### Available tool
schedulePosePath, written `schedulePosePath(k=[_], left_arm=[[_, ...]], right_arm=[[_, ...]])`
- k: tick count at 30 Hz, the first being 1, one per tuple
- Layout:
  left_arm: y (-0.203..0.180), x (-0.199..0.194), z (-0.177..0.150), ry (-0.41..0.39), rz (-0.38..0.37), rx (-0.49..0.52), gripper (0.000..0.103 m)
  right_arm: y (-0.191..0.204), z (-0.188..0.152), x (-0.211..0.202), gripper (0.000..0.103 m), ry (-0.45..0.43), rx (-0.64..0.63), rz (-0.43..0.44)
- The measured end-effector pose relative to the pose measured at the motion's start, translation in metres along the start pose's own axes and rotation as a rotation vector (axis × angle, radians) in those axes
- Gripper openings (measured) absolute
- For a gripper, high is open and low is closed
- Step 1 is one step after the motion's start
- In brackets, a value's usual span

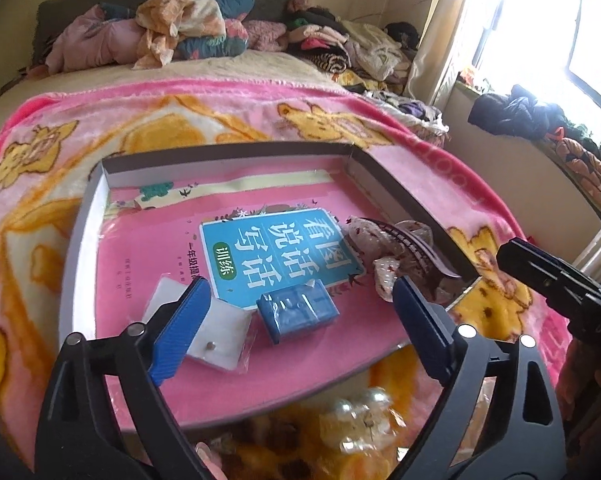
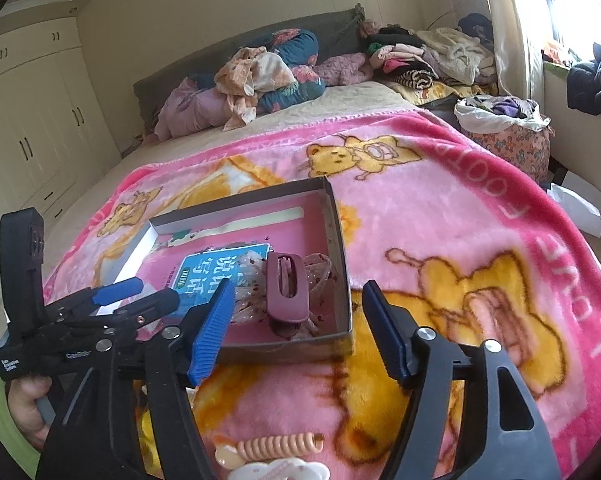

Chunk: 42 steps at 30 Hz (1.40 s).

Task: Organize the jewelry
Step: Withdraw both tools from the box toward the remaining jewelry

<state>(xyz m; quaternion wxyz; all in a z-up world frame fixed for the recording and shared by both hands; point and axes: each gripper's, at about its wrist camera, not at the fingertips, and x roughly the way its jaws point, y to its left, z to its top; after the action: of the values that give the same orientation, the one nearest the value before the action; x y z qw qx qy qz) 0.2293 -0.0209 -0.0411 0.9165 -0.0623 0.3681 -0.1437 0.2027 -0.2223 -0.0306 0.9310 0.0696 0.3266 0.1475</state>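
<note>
Lying in the shallow grey cardboard box (image 2: 342, 256) on the pink cartoon-bear blanket (image 2: 440, 220), a maroon plastic claw hair clip (image 2: 286, 290) is catalogued; left tool (image 1: 300, 312) and right tool (image 2: 296, 332) are held open, empty.

A maroon hair clip (image 2: 286, 289) lies on a lacy scrunchie (image 2: 248, 280) in the shallow box's (image 2: 342, 240) near-right corner.

A bed (image 2: 364, 96) carries a pink bear-print blanket (image 2: 440, 216). On the blanket lie a shallow cardboard box (image 2: 336, 216), a pearl hair piece (image 1: 360, 412), and a coiled peach hair tie (image 2: 280, 446). Clothes (image 2: 260, 76) pile at the bed's far end.
</note>
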Motion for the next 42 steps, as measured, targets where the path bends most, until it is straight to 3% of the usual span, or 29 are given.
schedulePosePath(k=[5, 20, 42], left_arm=[[-0.002, -0.019, -0.006, -0.030, -0.007, 0.000, 0.091], [-0.005, -0.063, -0.032, -0.093, -0.028, 0.009, 0.091], [-0.006, -0.083, -0.070, -0.081, -0.035, 0.022, 0.091]], right_arm=[[0.006, -0.008, -0.015, 0.071, -0.016, -0.016, -0.004], [0.018, -0.031, -0.051, 0.071, -0.039, -0.014, 0.013], [0.025, -0.073, -0.072, 0.072, -0.013, -0.032, 0.004]])
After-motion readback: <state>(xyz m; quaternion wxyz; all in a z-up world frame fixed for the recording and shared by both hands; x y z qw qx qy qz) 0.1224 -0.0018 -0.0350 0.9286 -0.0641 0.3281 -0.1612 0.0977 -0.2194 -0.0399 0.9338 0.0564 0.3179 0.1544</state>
